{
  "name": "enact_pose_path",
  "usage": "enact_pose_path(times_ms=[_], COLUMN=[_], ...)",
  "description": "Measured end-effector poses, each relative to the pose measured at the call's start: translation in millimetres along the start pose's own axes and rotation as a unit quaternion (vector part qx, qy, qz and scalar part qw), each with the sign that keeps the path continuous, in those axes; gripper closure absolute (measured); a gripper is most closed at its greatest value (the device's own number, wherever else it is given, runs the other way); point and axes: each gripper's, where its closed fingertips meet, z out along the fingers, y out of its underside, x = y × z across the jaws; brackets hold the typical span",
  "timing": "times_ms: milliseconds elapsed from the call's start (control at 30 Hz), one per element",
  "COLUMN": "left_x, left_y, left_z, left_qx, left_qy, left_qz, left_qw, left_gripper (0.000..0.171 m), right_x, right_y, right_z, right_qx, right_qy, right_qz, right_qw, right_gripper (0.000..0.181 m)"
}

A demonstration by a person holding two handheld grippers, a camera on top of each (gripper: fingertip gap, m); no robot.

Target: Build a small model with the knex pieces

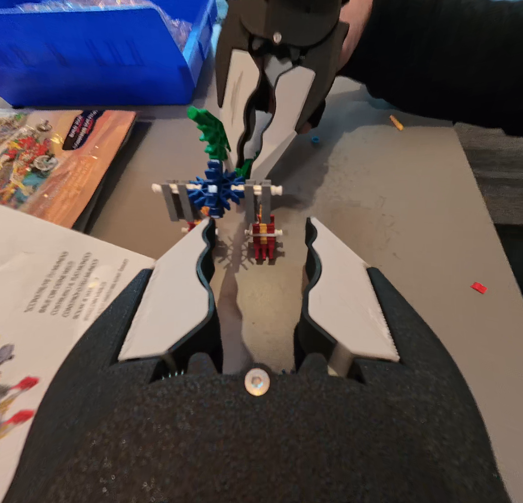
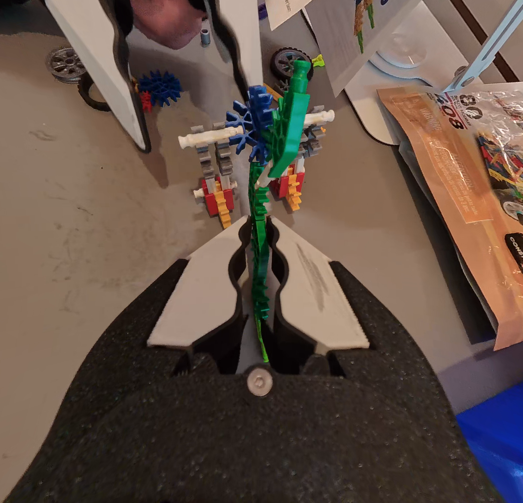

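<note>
Right gripper I've clamped on the green piece at frame centre, seemingly touching the blue snowflake connector; left gripper gapes just short of the model.

The right gripper clamps a green toothed strip of the toy model.

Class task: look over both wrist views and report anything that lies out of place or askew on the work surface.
Several small parts lie scattered on the grey mat: a red piece, a yellow rod and a tiny blue ring. The green piece in the right tongs leans tilted against the model.
</note>
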Motion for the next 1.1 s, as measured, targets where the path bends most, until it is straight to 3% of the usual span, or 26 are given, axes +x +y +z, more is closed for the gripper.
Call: enact_pose_path(times_ms=[133,200,300,500,600,733,800,867,1100], left_x=[-1,0,0,-3,-3,-3,-2,-1,2], left_y=[23,29,22,29,30,30,30,31,31], left_z=[25,33,35,36,35,34,33,33,33], left_qx=[-0.058,-0.077,-0.061,-0.089,-0.094,-0.092,-0.091,-0.091,-0.09], left_qy=[-0.012,-0.016,-0.022,-0.03,-0.028,-0.024,-0.021,-0.016,-0.004], left_qz=[-0.002,0.004,0.017,0.028,0.036,0.033,0.032,0.03,0.032], left_qw=[0.998,0.997,0.998,0.995,0.995,0.995,0.995,0.995,0.995], left_gripper=[0.111,0.123,0.138,0.141,0.144,0.144,0.144,0.144,0.146], right_x=[0,0,15,49,33,2,-1,-3,8], right_y=[-2,-6,-16,-15,-5,20,28,31,34], right_z=[2,-4,-28,-72,-61,-28,-17,-11,-11], right_qx=[0.004,0.02,0.069,0.141,0.103,-0.002,-0.035,-0.047,-0.053], right_qy=[0.0,-0.007,0.009,0.048,0.017,-0.027,-0.022,-0.023,0.009], right_qz=[0.006,0.012,0.045,0.106,0.082,0.021,-0.001,-0.014,-0.024], right_qw=[1.0,1.0,0.997,0.983,0.991,0.999,0.999,0.999,0.998], right_gripper=[0.17,0.16,0.156,0.156,0.156,0.155,0.163,0.172,0.173])
